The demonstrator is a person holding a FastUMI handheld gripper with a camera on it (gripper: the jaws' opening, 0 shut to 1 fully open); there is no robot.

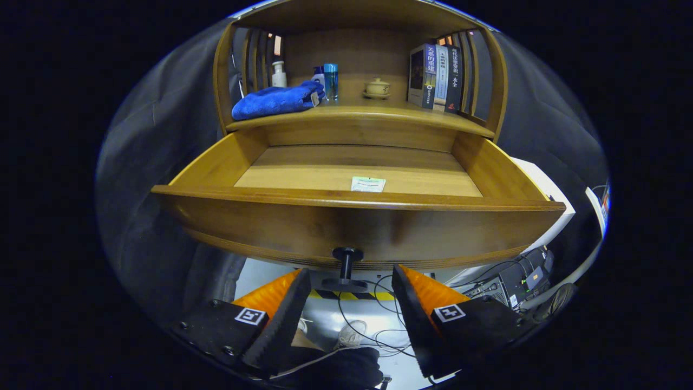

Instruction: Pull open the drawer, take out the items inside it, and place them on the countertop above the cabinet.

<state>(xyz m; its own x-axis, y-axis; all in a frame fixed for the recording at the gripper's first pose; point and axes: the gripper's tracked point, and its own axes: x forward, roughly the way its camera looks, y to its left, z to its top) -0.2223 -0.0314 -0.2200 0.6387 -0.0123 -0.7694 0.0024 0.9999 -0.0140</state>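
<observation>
Tool (351, 292) stood wide open, empty, astride the knob (347, 265); the flat packet (368, 184) in the drawer (357, 203) could slip the fingers.

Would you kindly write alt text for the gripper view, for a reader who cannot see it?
A wooden drawer stands pulled open, holding a small packet, with the open gripper either side of its knob, not touching. On the countertop above lie a blue towel, bottles, a small lidded pot and books.
</observation>
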